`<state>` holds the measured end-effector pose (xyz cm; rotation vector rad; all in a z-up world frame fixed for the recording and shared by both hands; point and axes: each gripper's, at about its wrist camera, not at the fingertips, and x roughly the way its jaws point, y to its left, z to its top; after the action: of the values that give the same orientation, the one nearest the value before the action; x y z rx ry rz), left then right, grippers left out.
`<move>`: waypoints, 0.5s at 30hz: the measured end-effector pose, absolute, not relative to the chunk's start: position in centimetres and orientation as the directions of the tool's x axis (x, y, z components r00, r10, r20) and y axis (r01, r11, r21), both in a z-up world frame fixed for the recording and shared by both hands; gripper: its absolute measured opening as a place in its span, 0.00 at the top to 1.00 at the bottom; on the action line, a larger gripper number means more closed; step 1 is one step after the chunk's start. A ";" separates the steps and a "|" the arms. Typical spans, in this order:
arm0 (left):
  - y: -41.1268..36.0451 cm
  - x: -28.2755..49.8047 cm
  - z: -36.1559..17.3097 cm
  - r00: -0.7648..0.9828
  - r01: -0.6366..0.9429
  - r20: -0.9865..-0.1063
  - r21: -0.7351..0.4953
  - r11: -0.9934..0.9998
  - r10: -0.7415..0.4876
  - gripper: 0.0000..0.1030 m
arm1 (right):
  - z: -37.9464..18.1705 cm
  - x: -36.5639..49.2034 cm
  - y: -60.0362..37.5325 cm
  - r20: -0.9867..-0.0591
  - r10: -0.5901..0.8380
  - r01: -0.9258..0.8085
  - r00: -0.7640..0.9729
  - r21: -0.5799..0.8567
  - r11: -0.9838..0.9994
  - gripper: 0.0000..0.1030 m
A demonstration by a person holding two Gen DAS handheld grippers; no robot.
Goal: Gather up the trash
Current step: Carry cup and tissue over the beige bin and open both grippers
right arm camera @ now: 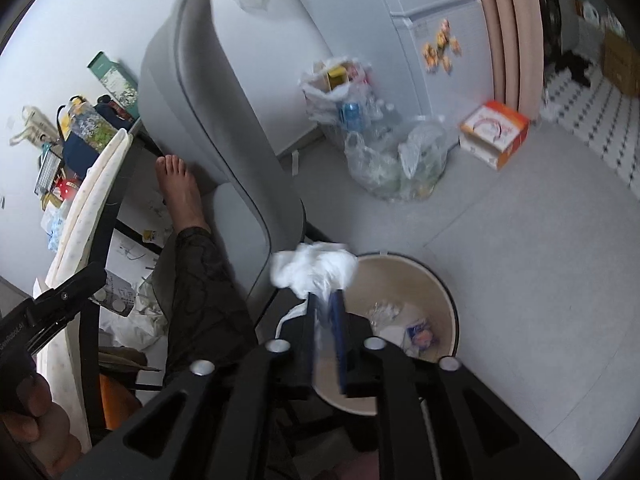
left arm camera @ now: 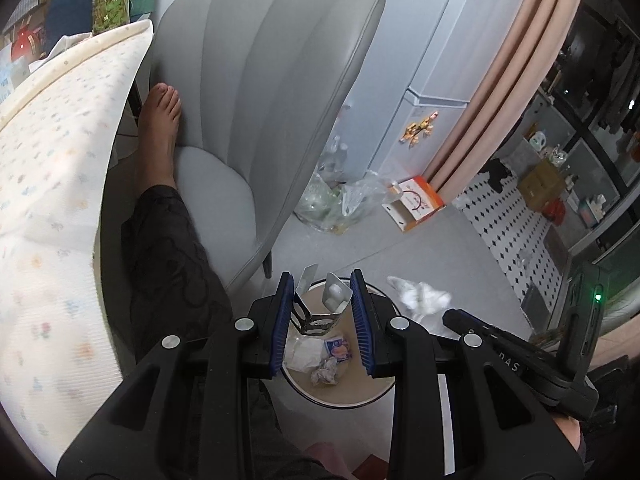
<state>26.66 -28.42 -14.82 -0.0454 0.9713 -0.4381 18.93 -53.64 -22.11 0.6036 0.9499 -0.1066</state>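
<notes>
Looking down from both claws, I see the biggest thing is a grey upholstered chair (left arm camera: 260, 80) with a smooth, curved back stitched in long vertical channels. It stands on a pale grey floor (left arm camera: 400, 248) and blocks the ground to the left of the bin. A quilted, flower-printed pad (left arm camera: 48, 200) fills the left edge of the left view. Beside it a person's leg in dark patterned cloth ends in a bare foot (left arm camera: 160, 120) resting against the chair. Further off by the wall lie crinkled clear plastic bags (right arm camera: 380, 160) stuffed with bottles, and near them an orange and white carton (right arm camera: 496, 132). The trash bin (right arm camera: 452, 300) is round, with a cream inside and a dark rim, and sits right under both claws. At its bottom are crumpled paper and a small blue and orange wrapper (left arm camera: 338, 348). The left claw (left arm camera: 321, 276) is set narrow over the bin, its ribbed blue pads (left arm camera: 282, 312) holding a silvery foil blister pack (left arm camera: 336, 292) that is bent and creased. The right claw (right arm camera: 325, 294) shows only a slim gap, with a soft, crumpled white tissue (right arm camera: 316, 272) bunched at its tips above the bin's near rim. That view is blurred, so I cannot tell whether its pads press on the tissue. Only the right view shows the hand (right arm camera: 36, 420) gripping the left tool. Only the left view shows the blister pack.
</notes>
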 end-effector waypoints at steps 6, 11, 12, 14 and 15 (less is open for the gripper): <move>-28.6 26.9 -15.2 0.470 0.346 -0.791 -0.242 0.906 -0.391 0.72 | -21.7 18.1 -54.4 -0.776 0.163 0.345 0.610 0.445 0.826 0.44; -30.1 26.9 -15.9 0.428 0.393 -0.799 -0.256 0.883 -0.422 0.72 | -20.6 17.2 -55.5 -0.763 0.148 0.350 0.629 0.448 0.823 0.44; -30.4 26.9 -16.1 0.417 0.397 -0.801 -0.264 0.879 -0.429 0.72 | -20.2 16.9 -55.9 -0.759 0.141 0.355 0.635 0.450 0.820 0.44; -31.4 27.0 -16.7 0.388 0.406 -0.806 -0.286 0.868 -0.446 0.72 | -19.6 16.3 -56.6 -0.754 0.128 0.367 0.644 0.451 0.814 0.44; -31.8 26.9 -16.9 0.373 0.411 -0.809 -0.295 0.863 -0.454 0.70 | -19.4 16.1 -57.0 -0.752 0.120 0.373 0.648 0.451 0.811 0.44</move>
<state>26.94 -31.82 -16.88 -0.0464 1.0511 -0.5540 16.06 -56.95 -19.37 0.6271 0.8675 -0.1545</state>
